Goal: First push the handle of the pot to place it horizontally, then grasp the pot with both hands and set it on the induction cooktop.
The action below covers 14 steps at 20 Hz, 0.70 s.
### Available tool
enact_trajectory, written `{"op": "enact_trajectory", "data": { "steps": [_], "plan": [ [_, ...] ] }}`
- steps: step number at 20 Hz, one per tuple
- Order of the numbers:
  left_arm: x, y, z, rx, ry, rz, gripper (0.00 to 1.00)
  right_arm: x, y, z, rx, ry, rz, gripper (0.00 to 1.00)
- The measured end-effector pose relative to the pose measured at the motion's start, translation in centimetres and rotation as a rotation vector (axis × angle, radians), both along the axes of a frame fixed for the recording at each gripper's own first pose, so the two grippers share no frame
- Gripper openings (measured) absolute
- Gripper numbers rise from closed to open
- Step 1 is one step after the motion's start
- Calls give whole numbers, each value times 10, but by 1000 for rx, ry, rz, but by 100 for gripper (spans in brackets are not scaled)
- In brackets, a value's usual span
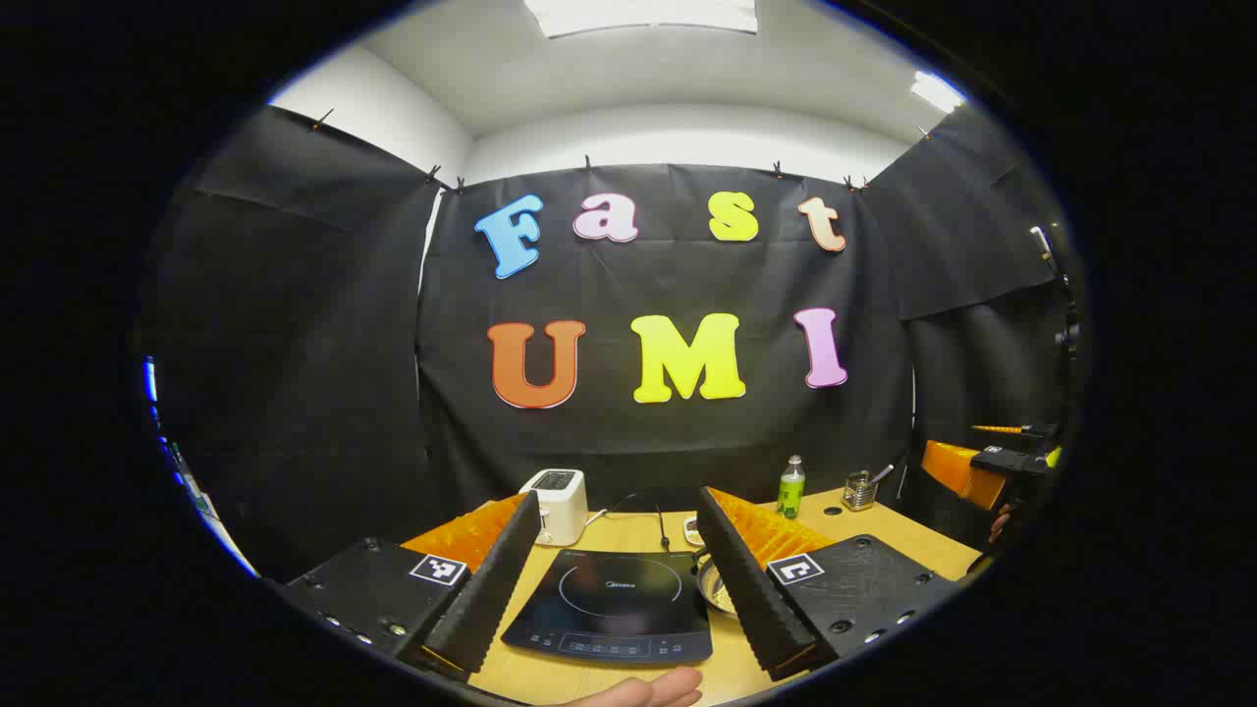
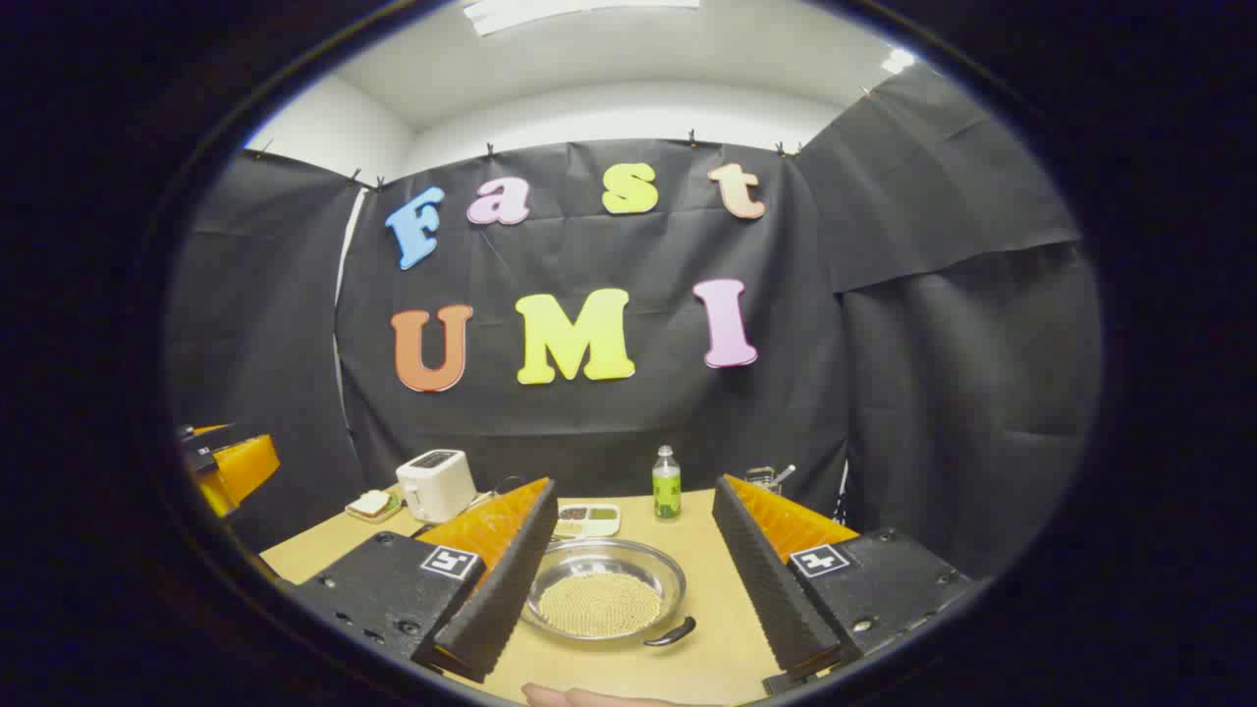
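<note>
The first step looks unstarted: both claws hover spread and empty. The induction cooktop (image 1: 614, 604) lies between the left gripper (image 1: 619, 589) fingers; the pot (image 2: 604, 594) sits between those of the right gripper (image 2: 628, 579), its handle (image 2: 672, 633) angled toward the camera, needing a sideways push. Beyond stand a toaster (image 2: 434, 484), divided dish (image 2: 586, 518) and green bottle (image 2: 667, 484), none blocking

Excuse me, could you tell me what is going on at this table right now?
A person holds a two-finger gripper in each hand above a wooden table. Both are open and hold nothing. The right gripper faces a shallow metal pot filled with pale grains, its dark handle pointing toward the camera. The left gripper faces the black induction cooktop, which is bare.
</note>
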<state>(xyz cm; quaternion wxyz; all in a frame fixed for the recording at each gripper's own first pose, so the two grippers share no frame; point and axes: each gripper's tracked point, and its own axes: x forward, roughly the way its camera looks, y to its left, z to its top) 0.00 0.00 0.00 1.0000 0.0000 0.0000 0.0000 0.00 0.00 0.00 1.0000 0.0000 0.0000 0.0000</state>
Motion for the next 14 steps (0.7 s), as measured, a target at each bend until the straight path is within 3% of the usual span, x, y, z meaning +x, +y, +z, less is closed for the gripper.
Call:
{"op": "enact_trajectory", "data": {
  "steps": [5,14],
  "plan": [
    [-2,11,0,-15,-11,16,95,-1,1,-1,0,12,16,96],
    [-4,-6,-7,-6,-8,-41,97,2,-25,-11,21,36,-23,96]
  ]
}}
